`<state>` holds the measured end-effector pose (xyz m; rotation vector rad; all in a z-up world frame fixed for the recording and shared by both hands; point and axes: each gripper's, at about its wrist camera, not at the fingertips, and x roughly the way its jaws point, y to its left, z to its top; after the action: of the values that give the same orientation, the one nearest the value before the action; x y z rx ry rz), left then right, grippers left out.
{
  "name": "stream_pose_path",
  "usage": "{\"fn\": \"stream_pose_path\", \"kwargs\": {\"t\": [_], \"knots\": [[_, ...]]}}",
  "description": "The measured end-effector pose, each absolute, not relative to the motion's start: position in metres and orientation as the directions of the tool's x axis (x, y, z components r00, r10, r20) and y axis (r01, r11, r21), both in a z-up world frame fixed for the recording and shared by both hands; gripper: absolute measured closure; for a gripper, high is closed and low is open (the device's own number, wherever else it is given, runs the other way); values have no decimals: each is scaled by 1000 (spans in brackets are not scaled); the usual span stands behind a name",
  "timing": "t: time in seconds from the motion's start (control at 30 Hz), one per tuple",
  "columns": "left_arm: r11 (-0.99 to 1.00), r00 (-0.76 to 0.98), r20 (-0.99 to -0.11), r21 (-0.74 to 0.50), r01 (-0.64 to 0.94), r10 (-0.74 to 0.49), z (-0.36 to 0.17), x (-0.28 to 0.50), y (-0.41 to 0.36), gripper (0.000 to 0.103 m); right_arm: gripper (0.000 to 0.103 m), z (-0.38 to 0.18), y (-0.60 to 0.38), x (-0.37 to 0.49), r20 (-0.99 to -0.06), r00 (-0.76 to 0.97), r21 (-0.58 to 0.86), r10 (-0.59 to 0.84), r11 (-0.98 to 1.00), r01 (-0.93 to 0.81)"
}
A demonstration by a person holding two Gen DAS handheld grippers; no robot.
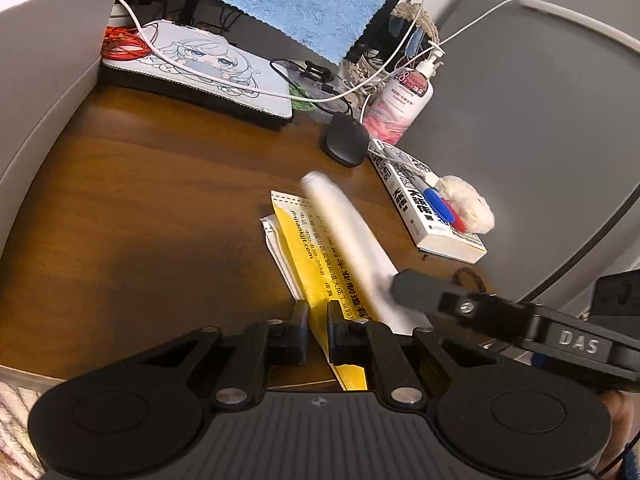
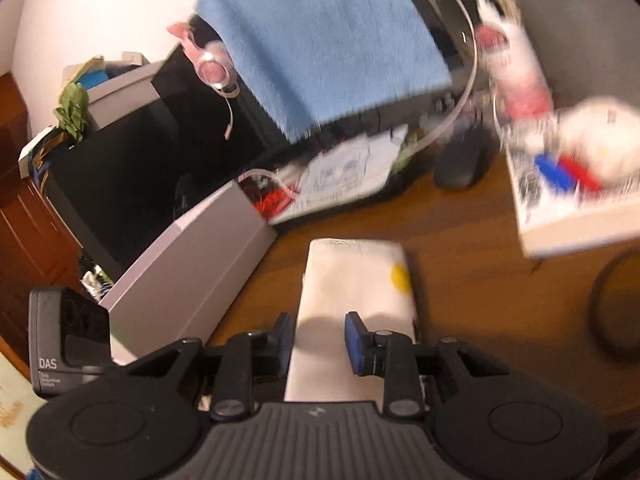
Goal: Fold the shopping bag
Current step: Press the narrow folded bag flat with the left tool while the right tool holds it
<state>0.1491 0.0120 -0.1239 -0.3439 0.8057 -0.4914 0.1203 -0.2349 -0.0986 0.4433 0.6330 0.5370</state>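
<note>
The shopping bag [image 1: 360, 256] lies folded into a narrow white and yellow strip with printed text on the brown desk [image 1: 160, 208]. My left gripper [image 1: 318, 320] is at its near end, shut on the yellow edge. My right gripper reaches in from the right, and one of its fingers [image 1: 416, 290] rests over the white fold. In the right wrist view the bag [image 2: 356, 280] is a white slab with a yellow spot. My right gripper [image 2: 320, 336] is low over it with its jaws parted. White plastic shows between the pads, which do not press on it.
A book [image 1: 424, 216] with pens and a fluffy white ball lies right of the bag. Behind it are a black mouse [image 1: 346, 140] and a pump bottle [image 1: 404, 100]. A grey box [image 1: 44, 64] stands at the left, a printed pad [image 1: 200, 64] and cables at the back, a blue towel [image 1: 304, 0] overhead.
</note>
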Motion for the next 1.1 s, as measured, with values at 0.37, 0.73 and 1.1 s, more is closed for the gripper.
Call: {"fn": "stream_pose_path", "kwargs": {"t": [0.37, 0.73, 1.1], "knots": [[853, 612, -601, -434, 290, -514, -120, 145, 11, 93, 87, -122, -236, 122, -442, 673, 587, 593, 758, -283], [845, 672, -515, -373, 383, -532, -82, 155, -7, 93, 100, -121, -219, 110, -470, 732, 422, 494, 854, -305], [894, 637, -633, -237, 381, -439, -109, 200, -37, 94, 99, -119, -217, 109, -471, 734, 407, 490, 858, -313]]}}
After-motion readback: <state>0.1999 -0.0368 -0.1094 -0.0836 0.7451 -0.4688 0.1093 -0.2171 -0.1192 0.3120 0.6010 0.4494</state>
